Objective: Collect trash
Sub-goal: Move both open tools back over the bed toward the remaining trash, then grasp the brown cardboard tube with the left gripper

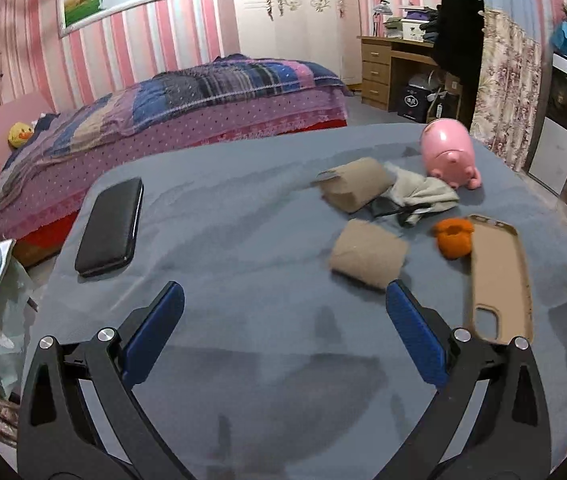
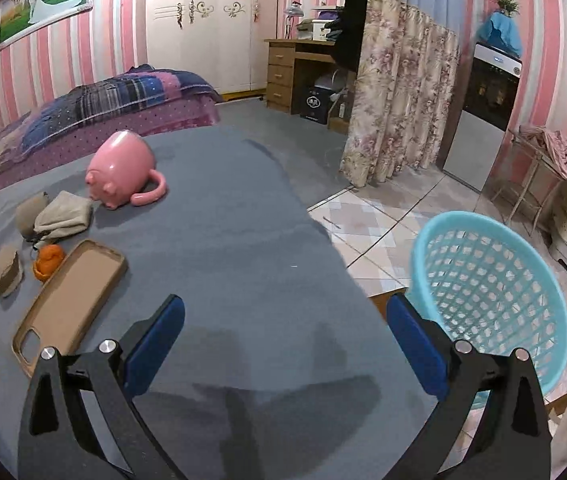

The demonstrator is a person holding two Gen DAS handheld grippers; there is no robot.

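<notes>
On the grey-blue table cloth (image 1: 243, 240) lie two flattened cardboard tubes (image 1: 367, 258) (image 1: 353, 188), a crumpled grey rag (image 1: 419, 194) and a piece of orange peel (image 1: 453, 238). My left gripper (image 1: 285, 304) hovers open just short of the nearer tube, nothing between its blue fingers. In the right wrist view the same items sit at the far left: nearer tube (image 2: 9, 272), peel (image 2: 48, 262), rag (image 2: 65, 216). My right gripper (image 2: 285, 306) is open above bare cloth, with a light blue plastic basket (image 2: 491, 292) beside its right finger, off the table edge.
A pink pig-shaped bank (image 1: 449, 154) lies at the back of the table, a tan phone case (image 1: 499, 280) at the right, and a black phone (image 1: 111, 226) at the left. A bed (image 1: 163, 120), desk (image 1: 387, 68) and floral curtain (image 2: 395, 100) stand beyond. Tiled floor (image 2: 367, 232) lies right of the table.
</notes>
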